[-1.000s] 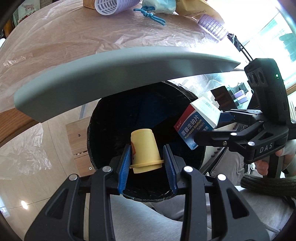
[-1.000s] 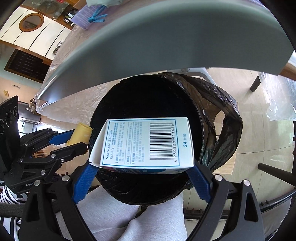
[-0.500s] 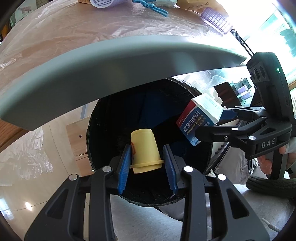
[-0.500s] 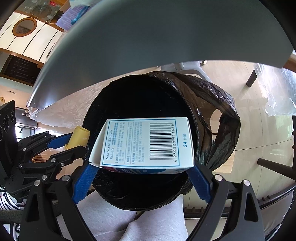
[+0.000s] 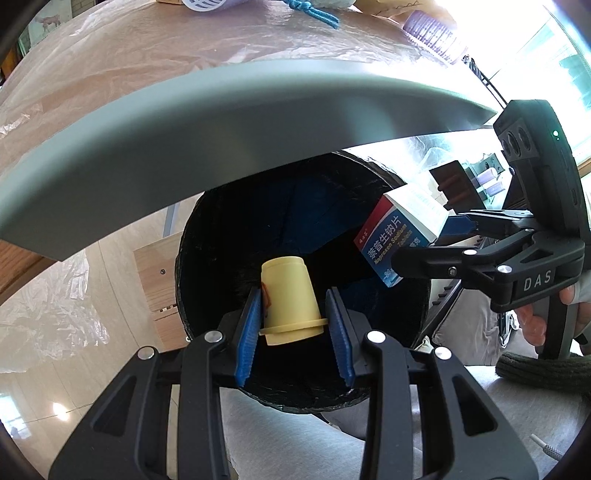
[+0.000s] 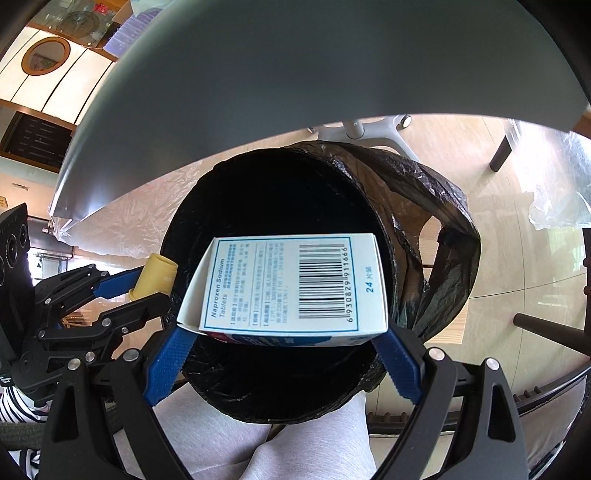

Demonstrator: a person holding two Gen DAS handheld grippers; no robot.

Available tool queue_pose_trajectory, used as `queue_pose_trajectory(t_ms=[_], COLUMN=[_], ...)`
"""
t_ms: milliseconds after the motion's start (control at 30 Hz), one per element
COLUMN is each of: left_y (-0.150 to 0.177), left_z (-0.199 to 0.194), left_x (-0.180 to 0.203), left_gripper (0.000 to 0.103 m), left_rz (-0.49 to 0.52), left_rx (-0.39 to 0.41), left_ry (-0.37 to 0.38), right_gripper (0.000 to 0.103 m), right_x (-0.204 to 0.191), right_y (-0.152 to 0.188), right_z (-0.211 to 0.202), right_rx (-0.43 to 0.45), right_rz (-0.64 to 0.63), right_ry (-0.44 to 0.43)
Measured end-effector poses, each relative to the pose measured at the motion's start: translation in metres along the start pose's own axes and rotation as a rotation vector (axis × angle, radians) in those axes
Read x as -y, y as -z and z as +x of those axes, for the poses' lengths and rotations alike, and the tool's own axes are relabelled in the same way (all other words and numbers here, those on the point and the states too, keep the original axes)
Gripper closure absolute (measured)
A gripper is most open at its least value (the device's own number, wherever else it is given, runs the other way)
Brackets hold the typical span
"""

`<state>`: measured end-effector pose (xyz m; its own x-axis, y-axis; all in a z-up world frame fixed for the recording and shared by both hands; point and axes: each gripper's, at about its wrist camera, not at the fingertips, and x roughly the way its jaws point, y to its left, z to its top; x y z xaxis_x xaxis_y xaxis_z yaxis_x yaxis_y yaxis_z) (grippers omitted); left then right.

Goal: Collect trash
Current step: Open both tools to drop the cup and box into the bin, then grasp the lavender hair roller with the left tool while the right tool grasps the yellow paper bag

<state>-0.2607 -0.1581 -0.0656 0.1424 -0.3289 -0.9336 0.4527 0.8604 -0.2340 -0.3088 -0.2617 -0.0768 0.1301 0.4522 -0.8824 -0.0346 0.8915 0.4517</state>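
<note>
My left gripper point(image 5: 291, 314) is shut on a small yellow cup point(image 5: 288, 295), held upside down over the mouth of a bin lined with a black bag point(image 5: 229, 221). My right gripper point(image 6: 284, 332) is shut on a white and blue medicine box point(image 6: 288, 284), barcode side up, over the same bin point(image 6: 391, 221). The right gripper and box point(image 5: 402, 236) show at the right in the left wrist view. The left gripper and cup point(image 6: 155, 275) show at the left in the right wrist view. The bin's inside is dark.
A grey table edge point(image 5: 221, 122) hangs over the bin's far side. On the plastic-covered tabletop lie a blue cord point(image 5: 314, 11) and a purple roller point(image 5: 432, 33). A wooden stool point(image 5: 155, 273) stands left of the bin, a chair base point(image 6: 362, 129) behind it. The person's grey-clad legs point(image 6: 258, 435) are below.
Both grippers have moved a little forward and down over the bin, so the table edge fills more of both views. Both grips are unchanged.
</note>
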Motion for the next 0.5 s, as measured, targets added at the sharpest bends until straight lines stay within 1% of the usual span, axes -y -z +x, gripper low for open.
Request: queue_pose_trajectory(t_ms=[100, 133, 167, 200, 233, 333, 400, 500], left_y=[0.0, -0.001, 0.0, 0.0, 0.0, 0.0, 0.001, 0.003], left_z=[-0.001, -0.002, -0.004, -0.008, -0.012, -0.02, -0.029, -0.052], left_x=[-0.003, -0.004, -0.004, -0.005, -0.005, -0.006, -0.005, 0.0], left_gripper=[0.064, 0.055, 0.04, 0.033, 0.03, 0.029, 0.029, 0.029], left_rz=[-0.007, -0.012, -0.018, -0.024, -0.027, -0.038, -0.037, -0.023], left_rx=[0.006, 0.008, 0.016, 0.038, 0.055, 0.067, 0.082, 0.129], left_ry=[0.008, 0.017, 0.018, 0.014, 0.019, 0.033, 0.035, 0.056], right_gripper=[0.013, 0.013, 0.012, 0.01, 0.009, 0.008, 0.008, 0.008], right_x=[-0.001, -0.001, -0.001, -0.001, 0.0, -0.001, -0.004, -0.019], right_y=[0.0, 0.0, 0.0, -0.001, -0.001, 0.001, 0.004, 0.011], right_z=[-0.002, -0.002, -0.003, -0.004, -0.005, -0.012, -0.023, -0.055], right_rx=[0.008, 0.011, 0.017, 0.019, 0.021, 0.025, 0.046, 0.114], right_rz=[-0.002, -0.003, -0.001, 0.001, 0.002, -0.004, -0.033, -0.141], right_ry=[0.003, 0.008, 0.013, 0.016, 0.019, 0.043, 0.061, 0.105])
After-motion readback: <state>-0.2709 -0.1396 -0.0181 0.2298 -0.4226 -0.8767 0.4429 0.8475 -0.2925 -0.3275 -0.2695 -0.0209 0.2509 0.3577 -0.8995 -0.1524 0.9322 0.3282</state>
